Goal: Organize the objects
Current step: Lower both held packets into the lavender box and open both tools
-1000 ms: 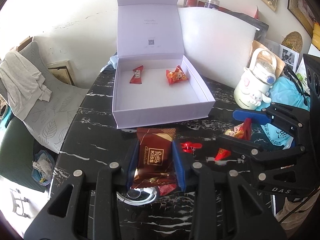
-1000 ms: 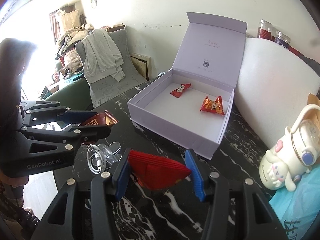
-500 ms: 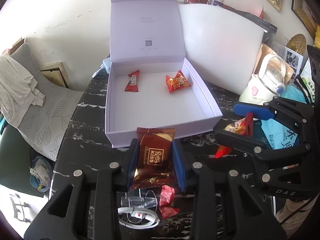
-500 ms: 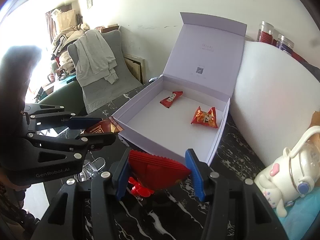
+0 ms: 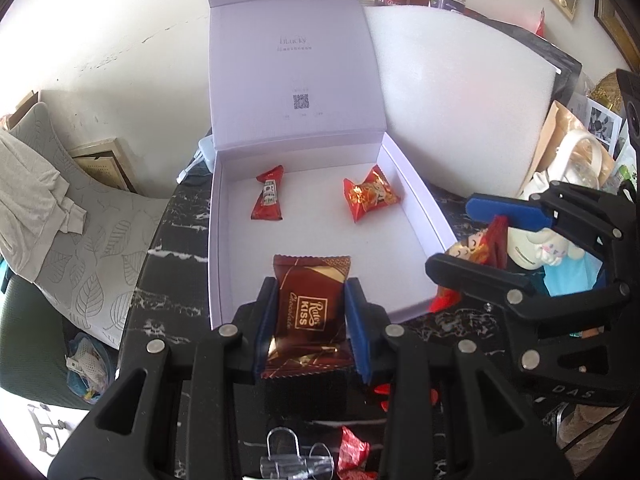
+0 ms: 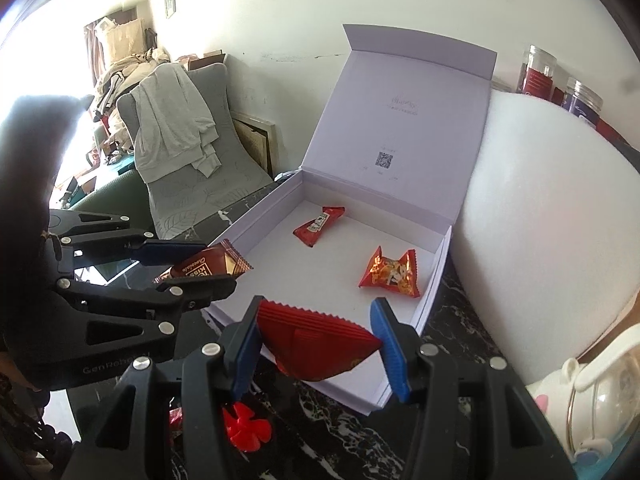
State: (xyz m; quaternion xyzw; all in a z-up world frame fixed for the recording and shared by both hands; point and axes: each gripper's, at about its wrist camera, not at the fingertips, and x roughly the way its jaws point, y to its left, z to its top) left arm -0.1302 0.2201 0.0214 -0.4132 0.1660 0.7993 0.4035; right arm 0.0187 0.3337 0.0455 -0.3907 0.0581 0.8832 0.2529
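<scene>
Left gripper (image 5: 311,322), black-framed with blue pads, clamped on a brown foil "Rate Kiss" chocolate packet (image 5: 309,314), held over the near wall of the open pale-lilac cardboard gift box (image 5: 218,240). Packet upright between the pads, top edge poking above the box floor.

Right gripper (image 6: 318,346), same black and blue build, closed on a red crinkle-edged snack pouch (image 6: 316,340), hanging above the near right corner of the same box. From the left wrist view, only a sliver of that pouch seen between the right pads, with a printed cartoon face beside it.

Inside the box, resting on the white floor near the back: a small red twist-ended candy (image 5: 269,199) on the left, an orange-red foil candy packet (image 5: 370,198) on the right, well apart. Lid standing upright against a large white foam board (image 5: 460,112).

Box sitting on a black marble table with white veins (image 6: 452,300). On the table below the grippers: a red plastic flower-shaped clip (image 6: 246,428), a clear plastic clip (image 5: 296,466) and another small red wrapper (image 5: 352,450). White cartoon-dog bottle (image 6: 600,392) at the right edge.
</scene>
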